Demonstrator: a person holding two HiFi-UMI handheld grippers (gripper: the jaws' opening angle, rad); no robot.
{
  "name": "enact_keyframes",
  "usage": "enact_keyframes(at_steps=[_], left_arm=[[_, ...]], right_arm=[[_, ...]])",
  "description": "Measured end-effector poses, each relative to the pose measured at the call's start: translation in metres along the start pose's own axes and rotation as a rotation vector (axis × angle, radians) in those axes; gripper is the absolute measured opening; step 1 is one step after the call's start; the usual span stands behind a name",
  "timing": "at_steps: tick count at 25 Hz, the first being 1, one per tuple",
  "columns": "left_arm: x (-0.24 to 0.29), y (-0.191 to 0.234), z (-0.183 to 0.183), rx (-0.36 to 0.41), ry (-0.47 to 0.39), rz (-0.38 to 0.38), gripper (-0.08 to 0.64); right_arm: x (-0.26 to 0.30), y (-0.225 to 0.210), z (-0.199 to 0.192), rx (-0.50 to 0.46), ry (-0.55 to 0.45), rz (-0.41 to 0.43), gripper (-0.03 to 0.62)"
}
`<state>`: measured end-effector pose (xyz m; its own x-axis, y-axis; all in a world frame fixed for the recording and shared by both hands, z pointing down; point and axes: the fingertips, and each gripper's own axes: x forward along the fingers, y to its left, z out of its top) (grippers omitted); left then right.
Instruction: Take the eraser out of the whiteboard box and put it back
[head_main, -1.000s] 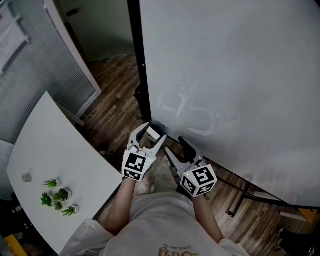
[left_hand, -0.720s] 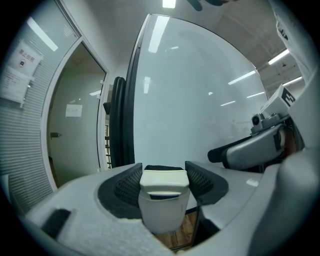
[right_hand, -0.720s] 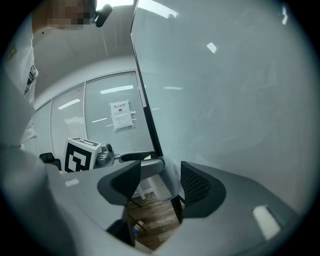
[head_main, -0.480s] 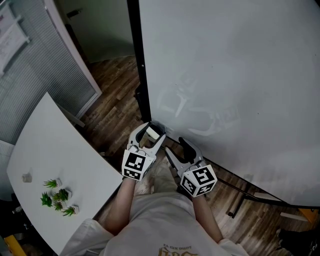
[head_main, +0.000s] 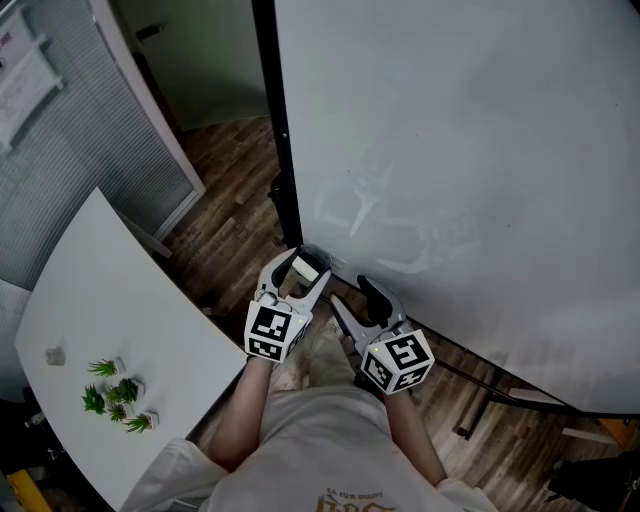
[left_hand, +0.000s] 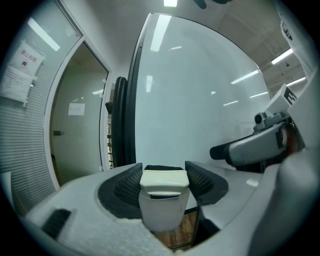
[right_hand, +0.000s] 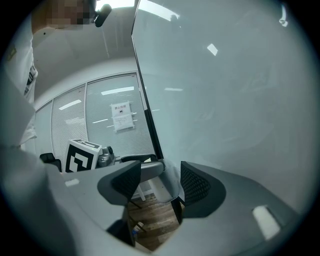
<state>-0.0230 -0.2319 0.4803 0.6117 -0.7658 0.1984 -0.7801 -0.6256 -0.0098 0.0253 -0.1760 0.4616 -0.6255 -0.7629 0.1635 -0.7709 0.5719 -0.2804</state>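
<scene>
Nearest the head camera are the person's pale shirt (head_main: 320, 450) and bare forearms, each hand carrying a gripper tipped with a black-and-white marker cube. The left gripper (head_main: 303, 262) is clenched on the white block-shaped plastic eraser (head_main: 305, 267). In the left gripper view its ribbed dark pads (left_hand: 129, 184) press both flanks of the eraser (left_hand: 164, 195), which sits upright between them. The right gripper (head_main: 350, 292) stands just beside it, jaws apart and nothing between the pads. Its own view looks through the gap (right_hand: 161, 175) to the clear plastic whiteboard box (right_hand: 167, 182) mounted at the board's lower left corner. The eraser is held at that corner, close to the box; whether it touches the box cannot be told. Beyond rises the large glossy white whiteboard (head_main: 470, 150) on its black metal post (head_main: 275, 120), over dark wood plank flooring (head_main: 230, 220). The curved white table (head_main: 90, 310) with small green potted plants (head_main: 115, 392) lies to the left. Against the frame a second ago, both grippers and the eraser sit in the same places, with grip and gap unchanged; only the head view has shifted a trace.
</scene>
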Motion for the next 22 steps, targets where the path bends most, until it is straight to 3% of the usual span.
enact_keyframes(at_steps=[22], left_arm=[[-0.0016,0.0023,-0.0029,-0.021,0.012,0.015,0.267]], right_arm=[[-0.0064,-0.0010,0.0035,-0.010,-0.011,-0.005,0.244]])
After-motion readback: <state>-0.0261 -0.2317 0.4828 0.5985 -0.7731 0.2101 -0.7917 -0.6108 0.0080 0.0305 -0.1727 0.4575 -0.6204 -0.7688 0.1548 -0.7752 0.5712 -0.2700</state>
